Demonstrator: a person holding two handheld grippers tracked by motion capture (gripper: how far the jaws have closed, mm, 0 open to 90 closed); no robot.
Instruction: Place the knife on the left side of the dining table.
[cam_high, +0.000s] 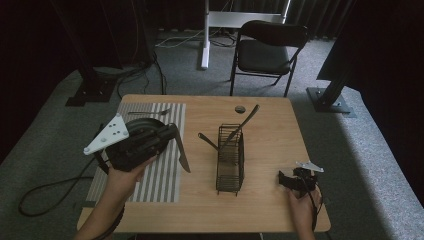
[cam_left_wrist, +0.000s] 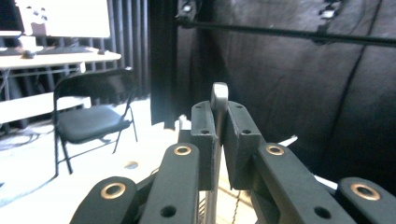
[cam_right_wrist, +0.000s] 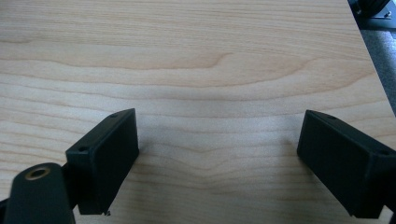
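Wire caddy (cam_high: 231, 165) with two utensils (cam_high: 245, 122); knife (cam_high: 181, 152) in left gripper (cam_high: 172, 134).

The counter (cam_high: 270, 125) is seen in pale wood grain — the mat (cam_high: 167, 175) in grey and white stripes. The wire caddy (cam_high: 231, 160) is rendered black, the knife (cam_high: 181, 152) dark — both hand-held grippers (cam_high: 170, 134) (cam_high: 286, 180) black, with grey plates.

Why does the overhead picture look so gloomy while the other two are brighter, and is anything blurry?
High view: dim, the dark curtains swallow light, though the table stays readable. Left gripper view: window glare washes out the floor around the chair; the near jaws look soft. Right gripper view: evenly lit wood grain, soft shadows beneath the open jaws.
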